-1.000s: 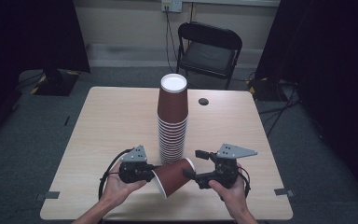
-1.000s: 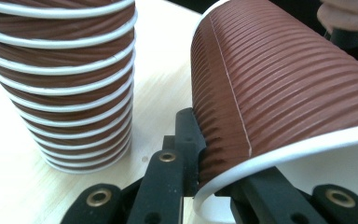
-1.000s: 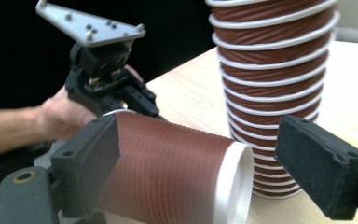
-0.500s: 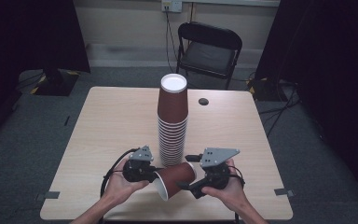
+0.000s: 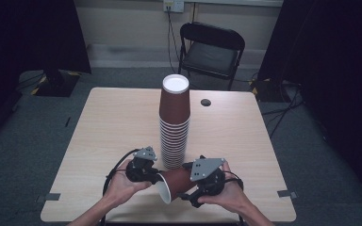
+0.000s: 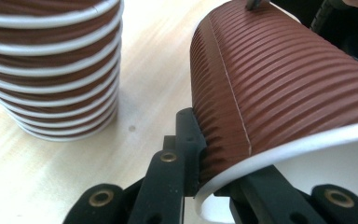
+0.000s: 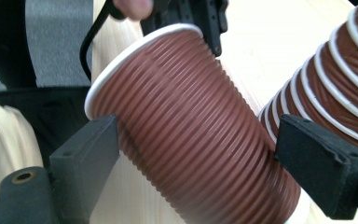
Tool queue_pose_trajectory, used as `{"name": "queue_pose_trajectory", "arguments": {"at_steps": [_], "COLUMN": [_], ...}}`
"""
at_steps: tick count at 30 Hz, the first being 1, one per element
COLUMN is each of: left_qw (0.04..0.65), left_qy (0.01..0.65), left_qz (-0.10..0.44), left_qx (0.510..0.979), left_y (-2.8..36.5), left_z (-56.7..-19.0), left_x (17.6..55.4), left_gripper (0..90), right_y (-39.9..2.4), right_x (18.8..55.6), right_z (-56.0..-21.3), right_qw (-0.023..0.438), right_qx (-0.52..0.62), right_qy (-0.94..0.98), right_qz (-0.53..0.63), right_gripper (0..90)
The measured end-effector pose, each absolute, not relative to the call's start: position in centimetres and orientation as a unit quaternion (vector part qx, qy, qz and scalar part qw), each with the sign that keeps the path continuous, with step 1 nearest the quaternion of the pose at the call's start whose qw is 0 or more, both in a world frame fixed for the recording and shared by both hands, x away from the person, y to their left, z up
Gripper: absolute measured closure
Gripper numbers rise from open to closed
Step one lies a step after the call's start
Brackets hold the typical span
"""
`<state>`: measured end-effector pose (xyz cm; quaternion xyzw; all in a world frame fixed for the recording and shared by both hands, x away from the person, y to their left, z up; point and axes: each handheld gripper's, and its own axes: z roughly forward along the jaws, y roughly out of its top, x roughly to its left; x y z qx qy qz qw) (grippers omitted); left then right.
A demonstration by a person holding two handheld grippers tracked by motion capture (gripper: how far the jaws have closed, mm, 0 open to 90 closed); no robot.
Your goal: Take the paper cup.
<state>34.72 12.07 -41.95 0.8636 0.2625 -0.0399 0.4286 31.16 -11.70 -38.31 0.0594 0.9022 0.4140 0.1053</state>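
A single brown cup (image 5: 176, 181) lies on its side just in front of the tall stack of cups (image 5: 174, 125), held off the table (image 5: 113, 122) between both hands. The left gripper (image 5: 147, 173) has its jaws pinched on the cup's rim, one inside the mouth and one on the outer wall, as the left gripper view shows (image 6: 279, 93). The right gripper (image 5: 195, 190) has its jaws spread to either side of the cup's body nearer its base; in the right gripper view (image 7: 191, 130) the left jaw sits at the wall and the right jaw stands clear, so it does not grip yet. The main risk, I judge, is crushing — the cup is thin paper, and a hard squeeze mid-body would dent the wall or flatten it out of round. The rim pinch is shallow too, so a pull or twist from the right hand could tear the lip or slip it free. The stack stands just beside the cup and is tall and narrow, so a sideways nudge from the cup's base or the right hand could topple it. The cups are tapered cones with a ribbed, matt brown sleeve, a fine seam along one side, a rolled white lip and a smooth white lining; the table is pale wood-grain laminate — smooth enough for a dropped cup to roll.
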Motion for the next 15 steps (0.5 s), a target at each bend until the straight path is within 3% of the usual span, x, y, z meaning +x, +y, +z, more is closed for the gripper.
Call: {"name": "queue_pose_trajectory", "arguments": {"at_steps": [15], "left_qw": [0.391], "left_qy": [0.273], "left_qz": [-0.072], "left_qx": [0.876], "left_y": [11.0], "left_z": [-41.5], "left_x": [35.9], "left_gripper": [86.0], "right_y": [-10.3], "right_x": [30.4], "right_z": [-39.3], "right_qw": [0.159], "right_qx": [-0.003], "right_qy": [0.924], "right_qz": [0.348], "right_gripper": [7.9]}}
